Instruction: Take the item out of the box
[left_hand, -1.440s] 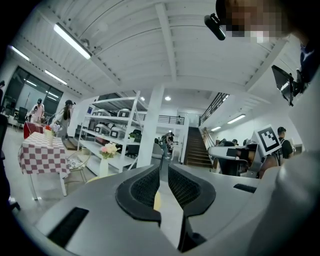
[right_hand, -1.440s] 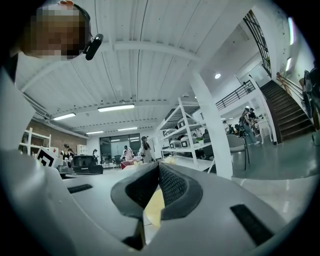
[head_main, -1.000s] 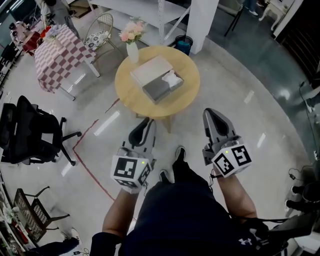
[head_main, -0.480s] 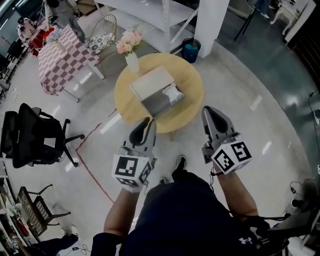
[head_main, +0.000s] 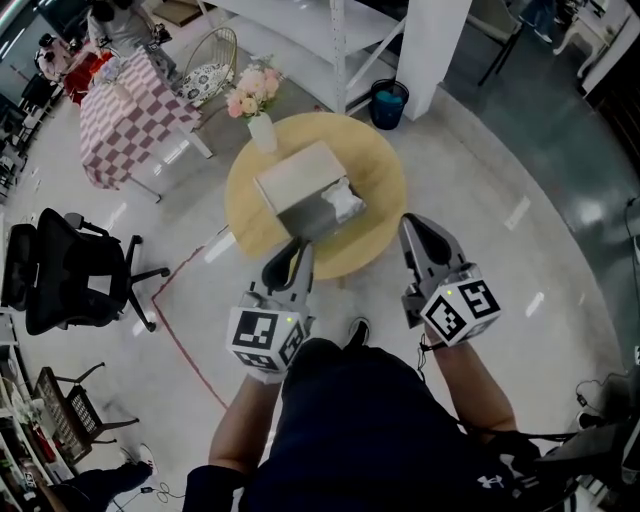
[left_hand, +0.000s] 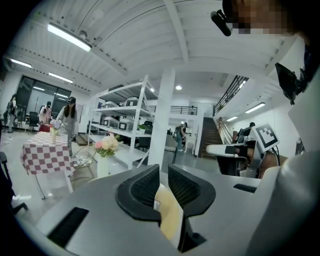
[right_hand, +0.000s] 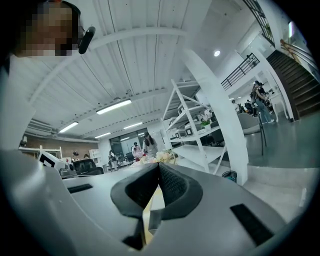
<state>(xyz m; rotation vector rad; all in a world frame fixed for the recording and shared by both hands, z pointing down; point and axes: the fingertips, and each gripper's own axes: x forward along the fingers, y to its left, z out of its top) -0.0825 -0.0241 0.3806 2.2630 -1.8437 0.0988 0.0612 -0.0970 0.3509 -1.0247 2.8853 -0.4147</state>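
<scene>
In the head view an open grey box (head_main: 300, 192) with a beige lid lies on a round wooden table (head_main: 378, 172). A crumpled white item (head_main: 346, 204) shows at the box's right end. My left gripper (head_main: 291, 251) is held over the table's near edge, short of the box, its jaws shut on nothing. My right gripper (head_main: 414, 226) hovers at the table's right near rim, also shut and empty. In the left gripper view the left gripper (left_hand: 164, 169) points level across the room; in the right gripper view the right gripper (right_hand: 159, 165) does the same.
A white vase (head_main: 263, 131) with pink flowers (head_main: 251, 93) stands at the table's far left edge. Around the table: a checked-cloth table (head_main: 125, 105), a black office chair (head_main: 60, 270), a wire chair (head_main: 205, 60), a blue bin (head_main: 388, 103), white shelving (head_main: 335, 35).
The table and box have come nearer to both grippers as the person walks up. Both grippers stay shut and level.
</scene>
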